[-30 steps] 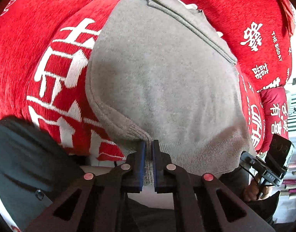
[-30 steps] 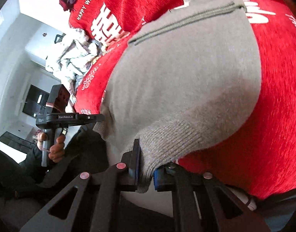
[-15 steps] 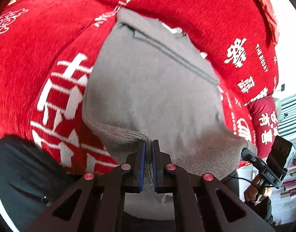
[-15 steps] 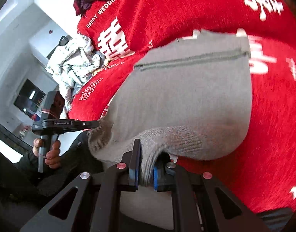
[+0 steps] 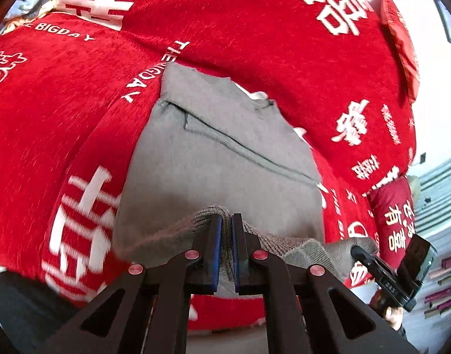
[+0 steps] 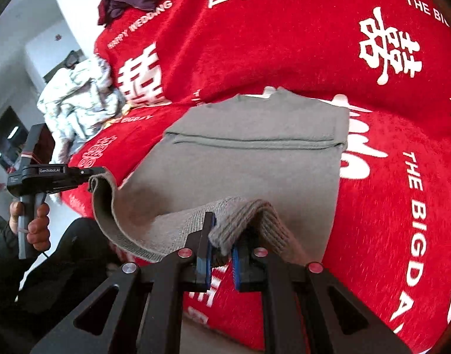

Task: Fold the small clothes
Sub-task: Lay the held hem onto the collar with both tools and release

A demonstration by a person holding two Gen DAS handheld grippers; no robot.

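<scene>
Both tongs angle downward, raised above the red blanket (image 6: 284, 44). The left tongs (image 5: 224, 230) and right tongs (image 6: 221, 243) each clench the grey sweater's (image 6: 255, 162) ribbed hem, lifting it while the rest lies flat.

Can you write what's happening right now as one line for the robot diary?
step: fold | left gripper: shut on grey sweater hem | right gripper: shut on hem | hem: lifted off red blanket

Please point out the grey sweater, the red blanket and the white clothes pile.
grey sweater (image 6: 255, 159): right wrist view, flat body.
red blanket (image 6: 284, 53): right wrist view, bare patch.
white clothes pile (image 6: 78, 100): right wrist view, middle.
</scene>
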